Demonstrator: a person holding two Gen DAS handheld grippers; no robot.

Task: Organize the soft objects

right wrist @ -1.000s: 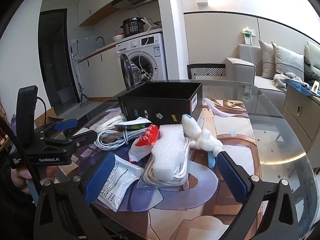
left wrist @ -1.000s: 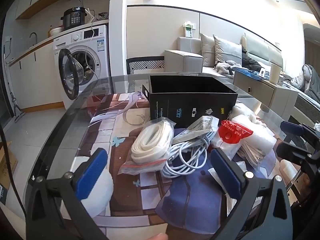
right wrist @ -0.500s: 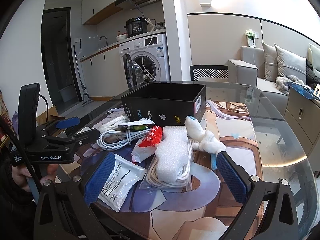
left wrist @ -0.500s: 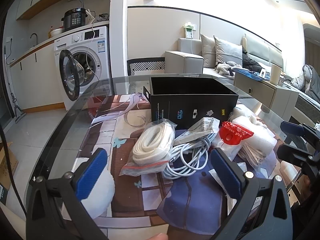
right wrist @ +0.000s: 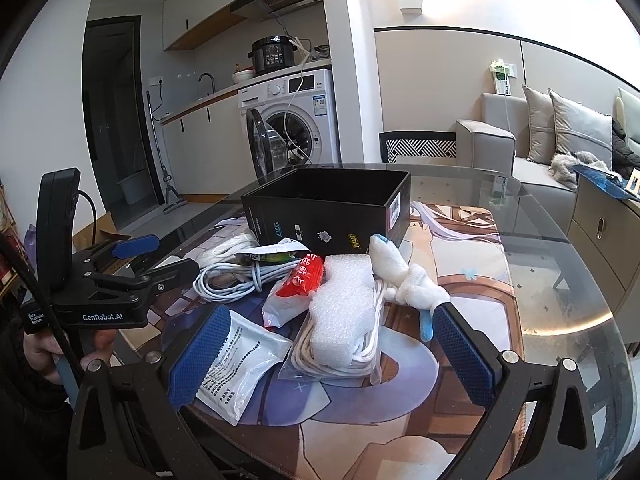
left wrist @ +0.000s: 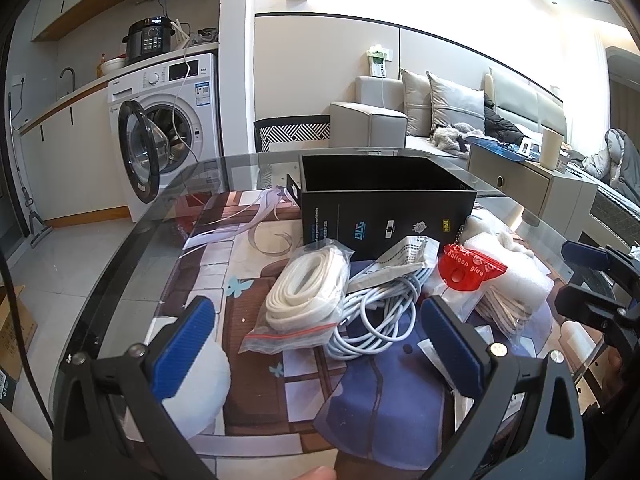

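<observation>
At lower left, the left gripper hangs with fingers spread and unladen. At center, a zip bag holds coiled white rope before the open black box, interior unseen. The right gripper gapes over another bagged rope bundle.

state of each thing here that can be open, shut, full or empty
left gripper: open, holding nothing
right gripper: open, holding nothing
black box: lidless, nothing seen inside
washing machine: door swung open
bagged white strap: bag looks sealed
</observation>
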